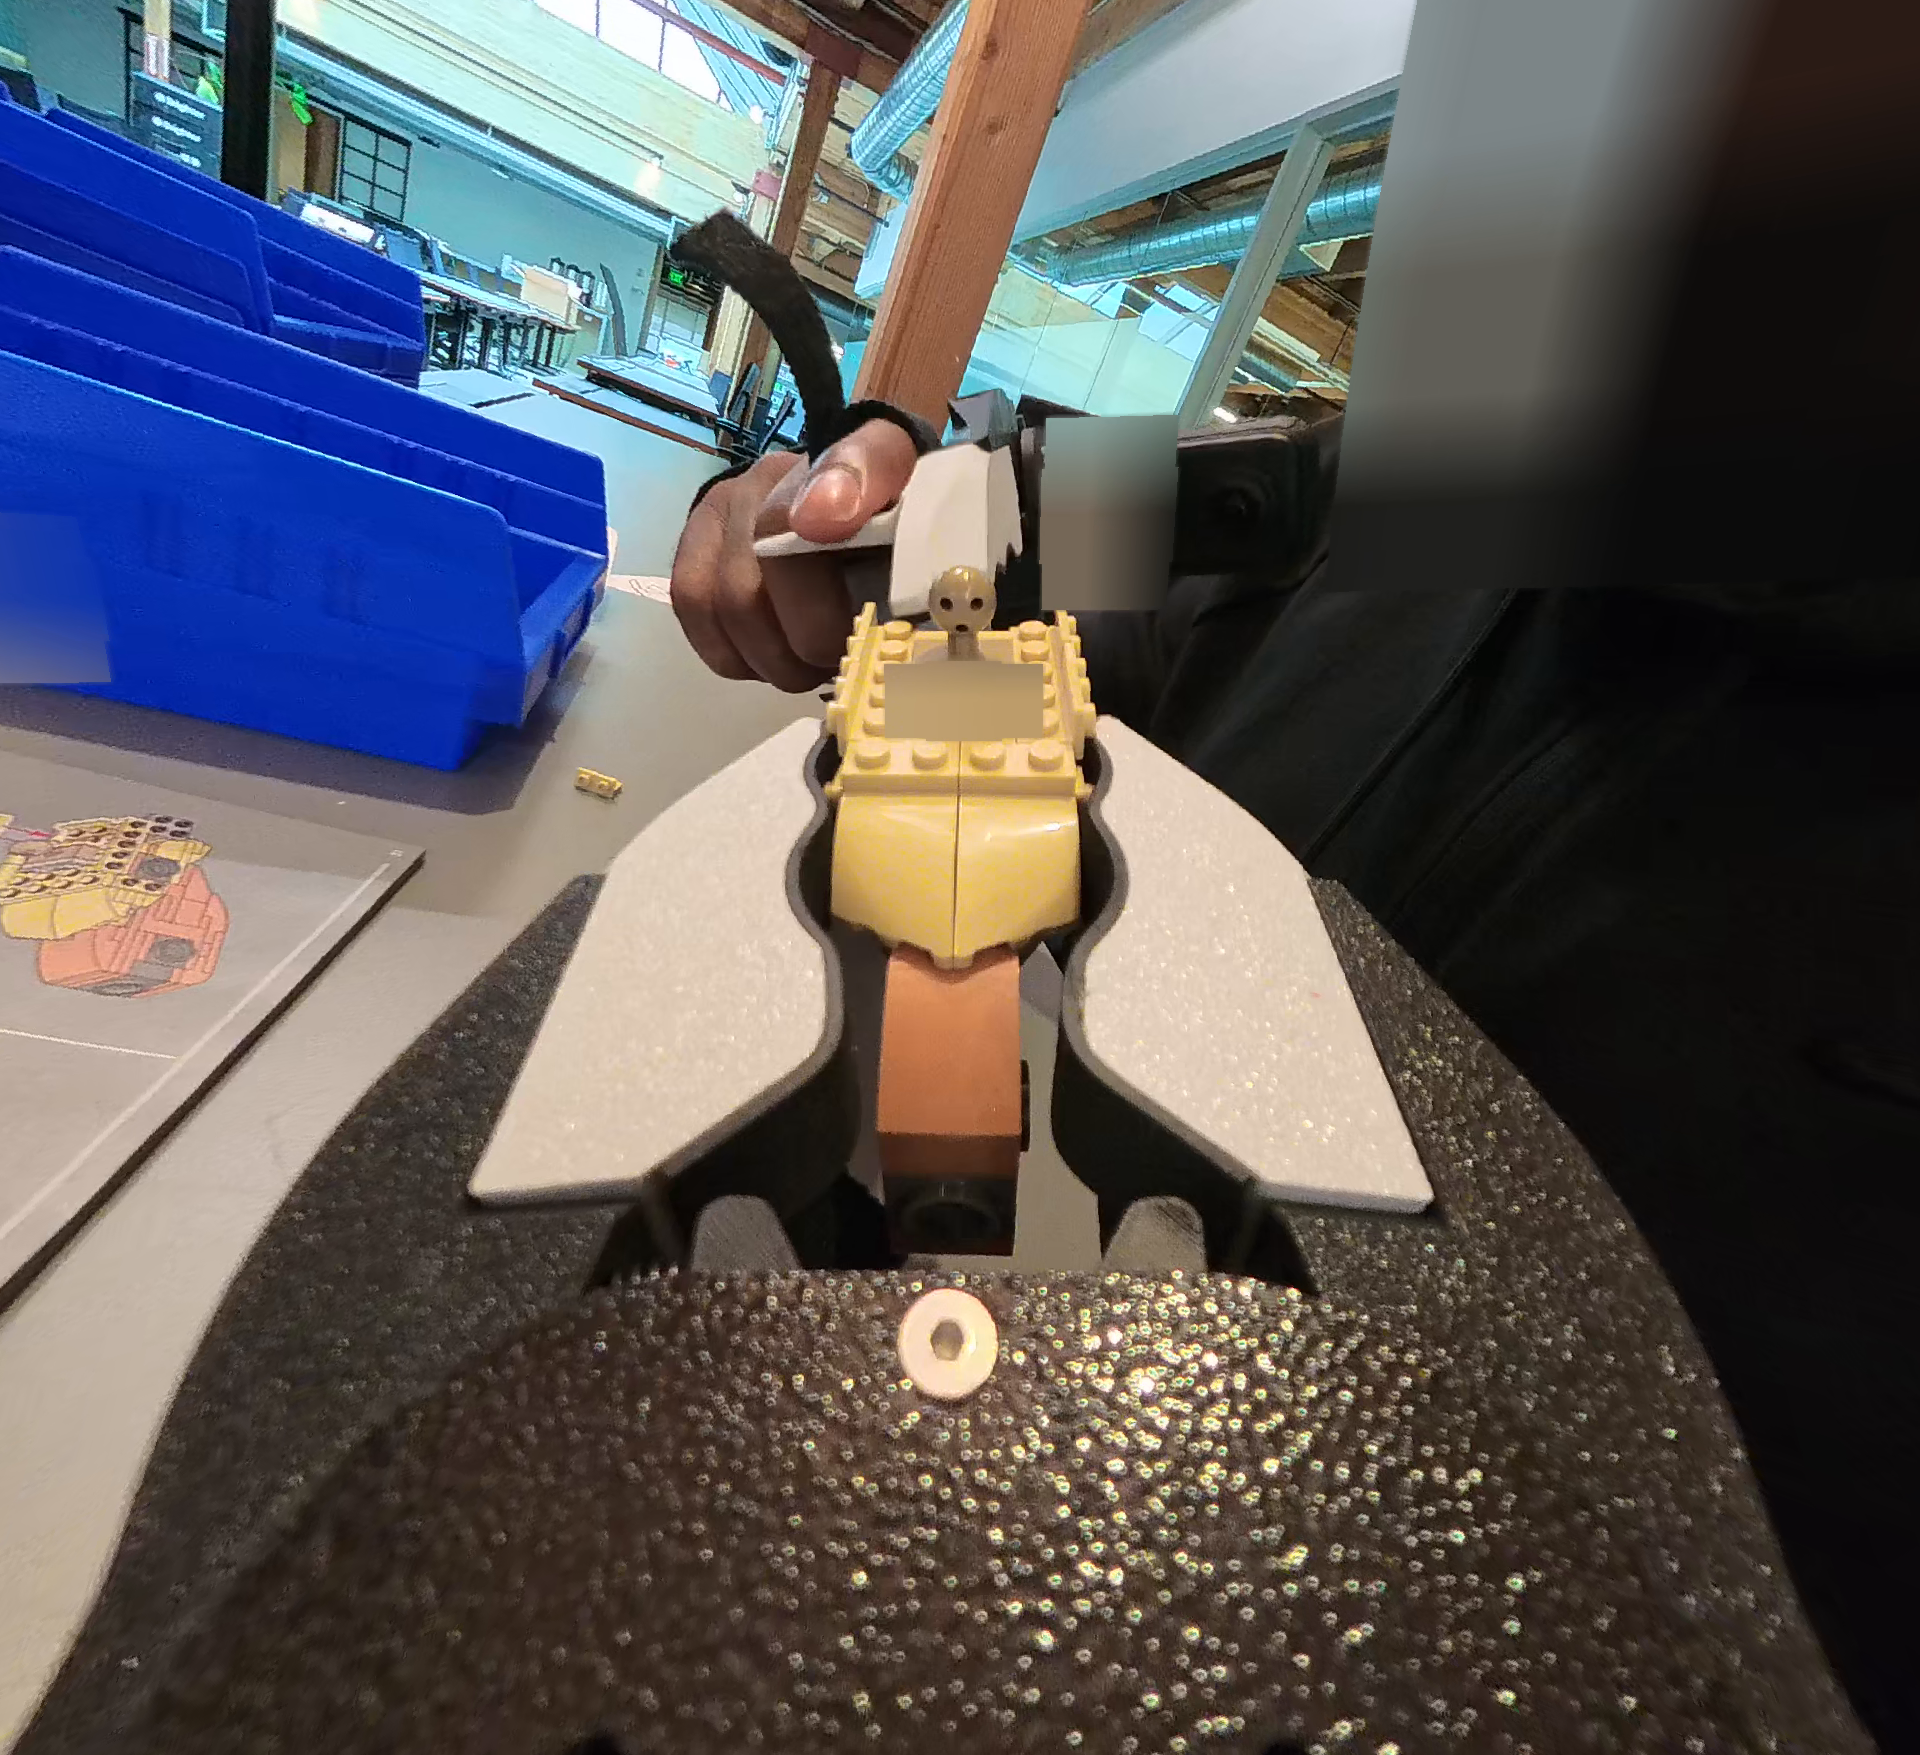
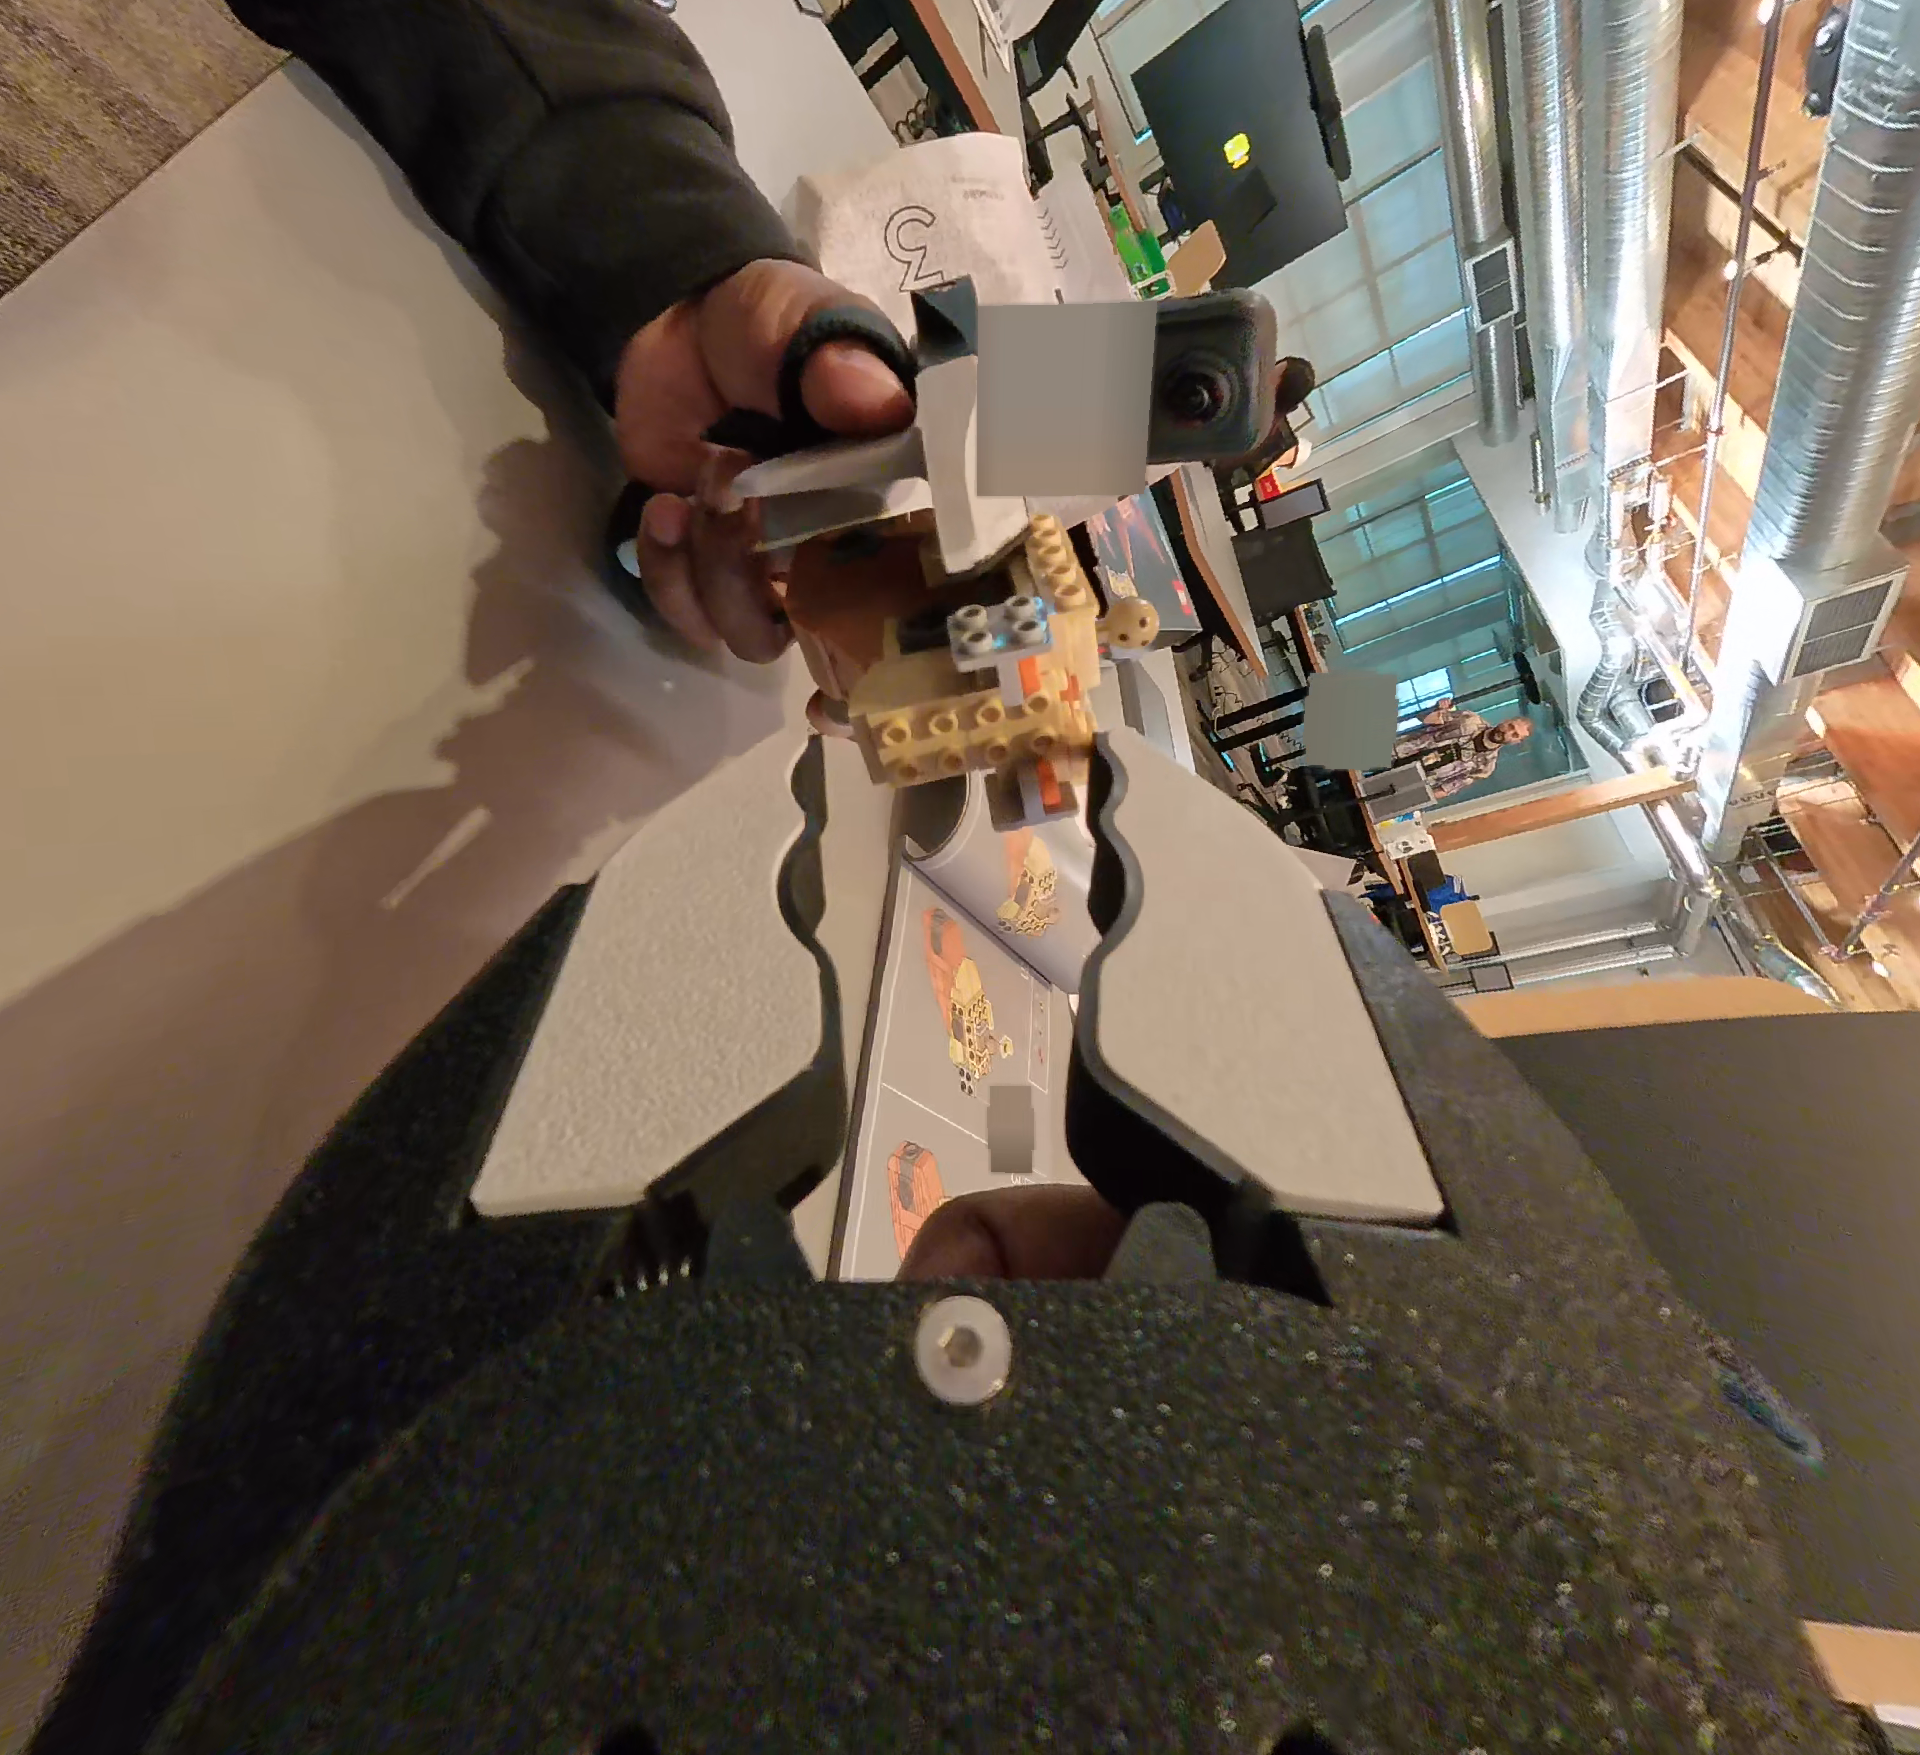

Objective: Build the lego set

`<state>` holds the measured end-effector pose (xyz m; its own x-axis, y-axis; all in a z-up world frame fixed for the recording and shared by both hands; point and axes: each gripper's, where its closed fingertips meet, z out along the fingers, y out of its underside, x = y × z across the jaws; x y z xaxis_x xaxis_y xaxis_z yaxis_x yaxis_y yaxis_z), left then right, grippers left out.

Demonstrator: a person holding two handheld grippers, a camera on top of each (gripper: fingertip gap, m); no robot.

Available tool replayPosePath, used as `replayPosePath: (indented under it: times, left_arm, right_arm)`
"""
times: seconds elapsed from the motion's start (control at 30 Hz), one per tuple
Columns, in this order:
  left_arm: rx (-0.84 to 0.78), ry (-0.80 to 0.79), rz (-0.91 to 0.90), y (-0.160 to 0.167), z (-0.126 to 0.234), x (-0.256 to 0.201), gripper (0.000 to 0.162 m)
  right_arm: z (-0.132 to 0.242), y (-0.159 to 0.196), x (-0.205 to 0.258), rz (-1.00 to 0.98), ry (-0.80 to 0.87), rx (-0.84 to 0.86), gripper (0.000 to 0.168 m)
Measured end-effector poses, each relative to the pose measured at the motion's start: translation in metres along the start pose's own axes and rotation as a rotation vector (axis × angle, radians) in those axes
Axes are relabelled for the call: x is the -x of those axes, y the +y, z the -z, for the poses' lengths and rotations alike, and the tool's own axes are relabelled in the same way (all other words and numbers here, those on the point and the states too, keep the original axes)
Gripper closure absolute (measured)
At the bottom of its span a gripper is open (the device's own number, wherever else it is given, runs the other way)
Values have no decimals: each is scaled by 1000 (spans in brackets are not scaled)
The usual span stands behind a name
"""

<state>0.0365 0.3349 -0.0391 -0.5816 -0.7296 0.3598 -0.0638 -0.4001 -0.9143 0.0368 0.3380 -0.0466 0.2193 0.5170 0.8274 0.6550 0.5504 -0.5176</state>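
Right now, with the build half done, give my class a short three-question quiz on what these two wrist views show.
1. True or false: the left claw is shut on the lego model.
2. What colour are the storage bins on the table? A red, B blue, C green.
3. Fill in the missing word: the right claw is ___, with its jaws apart and the model at their tips.

Key: 1 true; 2 B; 3 open.
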Motion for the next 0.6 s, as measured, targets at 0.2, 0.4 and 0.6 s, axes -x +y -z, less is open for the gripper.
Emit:
replayPosePath:
  times: [0.2,0.4,0.6]
  left_arm:
    - [4,-1,-2,1,-1,0,119]
    - [4,-5,-3,1,0,0,120]
    - [20,-6,-3,3,-1,0,120]
  right_arm:
    - [0,1,-3,45,38,7,127]
    - [-1,1,-3,69,47,15,128]
    - [0,1,-1,73,30,17,129]
